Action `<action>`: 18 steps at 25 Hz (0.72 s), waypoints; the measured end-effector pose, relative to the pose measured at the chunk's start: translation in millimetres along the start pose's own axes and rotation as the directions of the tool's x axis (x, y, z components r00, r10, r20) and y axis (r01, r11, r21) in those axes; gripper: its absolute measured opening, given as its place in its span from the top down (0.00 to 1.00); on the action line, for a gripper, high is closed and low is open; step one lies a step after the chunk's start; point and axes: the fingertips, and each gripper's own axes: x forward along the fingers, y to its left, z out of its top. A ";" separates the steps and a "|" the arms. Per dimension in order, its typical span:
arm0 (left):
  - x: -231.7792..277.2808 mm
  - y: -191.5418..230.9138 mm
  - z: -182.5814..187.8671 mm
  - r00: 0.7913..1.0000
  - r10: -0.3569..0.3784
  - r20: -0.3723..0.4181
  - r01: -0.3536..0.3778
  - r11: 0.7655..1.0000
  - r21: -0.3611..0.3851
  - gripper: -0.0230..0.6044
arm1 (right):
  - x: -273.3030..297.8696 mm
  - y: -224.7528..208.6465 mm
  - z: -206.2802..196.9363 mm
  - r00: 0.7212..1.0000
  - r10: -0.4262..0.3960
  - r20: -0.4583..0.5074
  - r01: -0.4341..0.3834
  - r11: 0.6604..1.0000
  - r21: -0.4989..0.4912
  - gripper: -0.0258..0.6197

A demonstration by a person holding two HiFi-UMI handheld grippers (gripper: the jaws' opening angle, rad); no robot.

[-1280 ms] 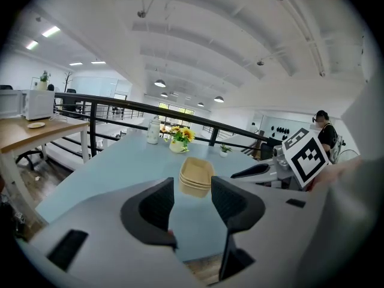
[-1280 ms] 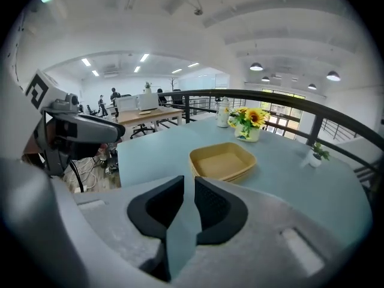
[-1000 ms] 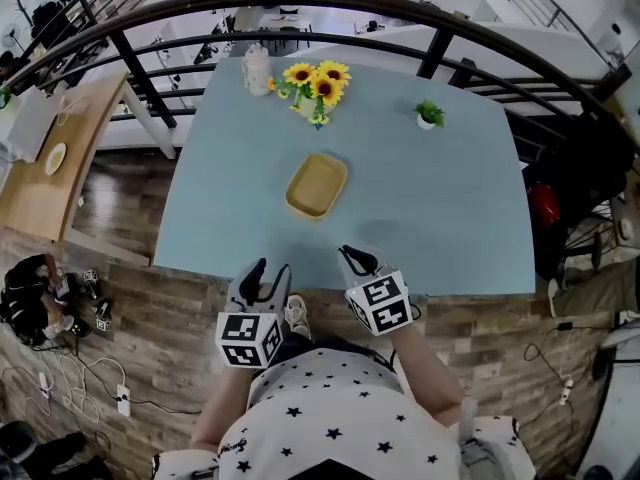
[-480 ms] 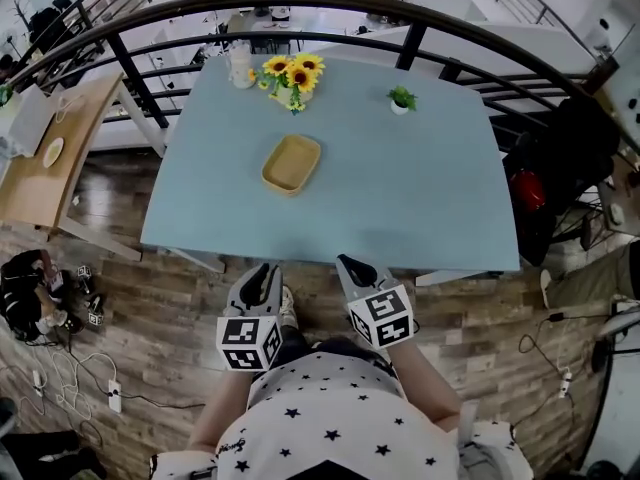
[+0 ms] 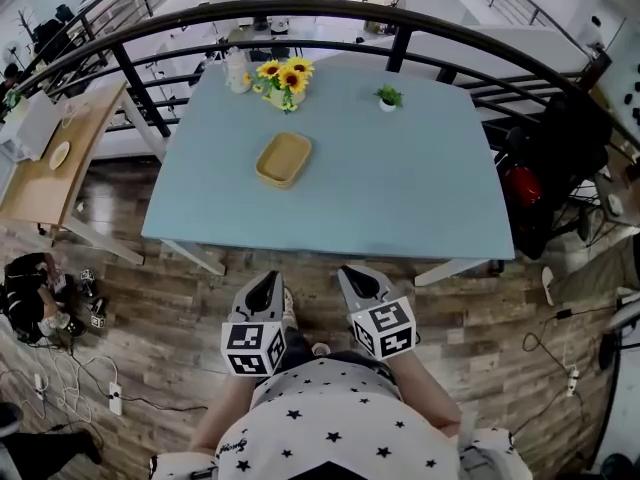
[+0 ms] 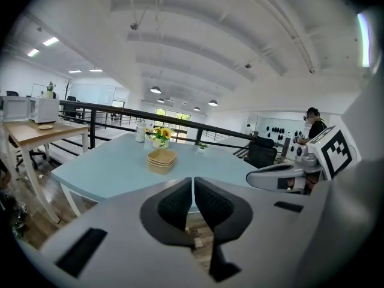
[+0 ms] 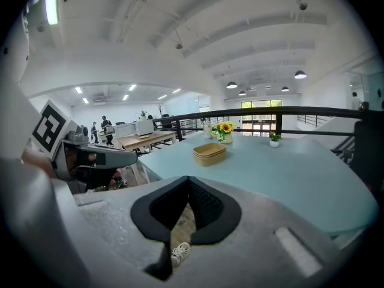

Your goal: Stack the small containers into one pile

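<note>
The left gripper has just been closing its jaws, which now stand pressed together with nothing between them; the right gripper just beside it is pressed together and empty too. The tan, shallow, rectangular containers sit nested in one pile on the pale blue table, well ahead of both claws and nearer the left claw's line, with yellow sunflowers in a vase beyond the pile

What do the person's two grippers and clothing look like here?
Both the left gripper and right gripper have light grey bodies with black ribbed pads. Each carries a white cube printed with black square markers. The left gripper's jaws have just been closing, with nothing between them. The person wears a white top dotted with black stars.
</note>
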 end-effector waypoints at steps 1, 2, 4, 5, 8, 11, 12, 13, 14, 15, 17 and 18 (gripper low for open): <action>-2.0 -3.1 -2.9 1.000 -0.003 -0.003 0.003 1.000 0.000 0.94 | -3.6 0.2 -2.7 1.000 -0.002 0.003 0.002 1.000 0.005 0.95; -3.7 -5.8 -5.6 1.000 -0.007 -0.005 0.007 1.000 -0.002 0.95 | -6.9 0.5 -5.1 1.000 -0.005 0.006 0.004 1.000 0.009 0.95; -6.8 -10.4 -9.9 1.000 -0.014 -0.007 0.013 1.000 -0.006 0.96 | -12.8 1.1 -8.5 1.000 -0.010 0.014 0.010 1.000 0.015 0.95; -8.0 -12.4 -11.1 1.000 -0.015 -0.007 0.015 1.000 -0.007 0.96 | -15.3 1.1 -9.6 1.000 -0.013 0.017 0.013 1.000 0.017 0.95; -10.7 -18.5 -13.4 1.000 -0.017 -0.005 0.017 1.000 -0.009 0.96 | -21.9 -2.0 -12.9 0.999 -0.027 0.021 0.027 0.999 0.024 0.95; -12.2 -21.9 -15.1 1.000 -0.023 -0.005 0.023 1.000 -0.004 0.96 | -25.7 -7.5 -14.7 0.998 -0.054 0.023 0.053 0.998 0.034 0.95; -12.5 -22.0 -15.4 1.000 -0.023 -0.006 0.023 1.000 -0.003 0.96 | -25.9 -8.2 -14.5 0.998 -0.056 0.024 0.055 0.998 0.037 0.95; -12.7 -21.9 -15.6 1.000 -0.023 -0.007 0.023 1.000 -0.002 0.96 | -25.9 -8.0 -14.2 0.998 -0.055 0.026 0.054 0.998 0.039 0.95; -13.0 -21.7 -15.7 1.000 -0.023 -0.007 0.023 1.000 -0.002 0.96 | -25.9 -7.5 -13.9 0.998 -0.052 0.027 0.051 0.998 0.039 0.95; -13.1 -21.7 -15.8 1.000 -0.023 -0.008 0.023 1.000 -0.002 0.96 | -26.0 -7.1 -13.7 0.998 -0.050 0.028 0.049 0.998 0.038 0.95; -12.4 -22.5 -16.3 1.000 -0.021 -0.011 0.021 1.000 -0.001 0.96 | -26.5 -7.4 -13.7 0.998 -0.048 0.031 0.047 0.998 0.038 0.95; -12.0 -23.1 -16.8 1.000 -0.020 -0.013 0.020 1.000 0.000 0.96 | -26.9 -7.8 -13.9 0.998 -0.047 0.033 0.046 0.998 0.038 0.95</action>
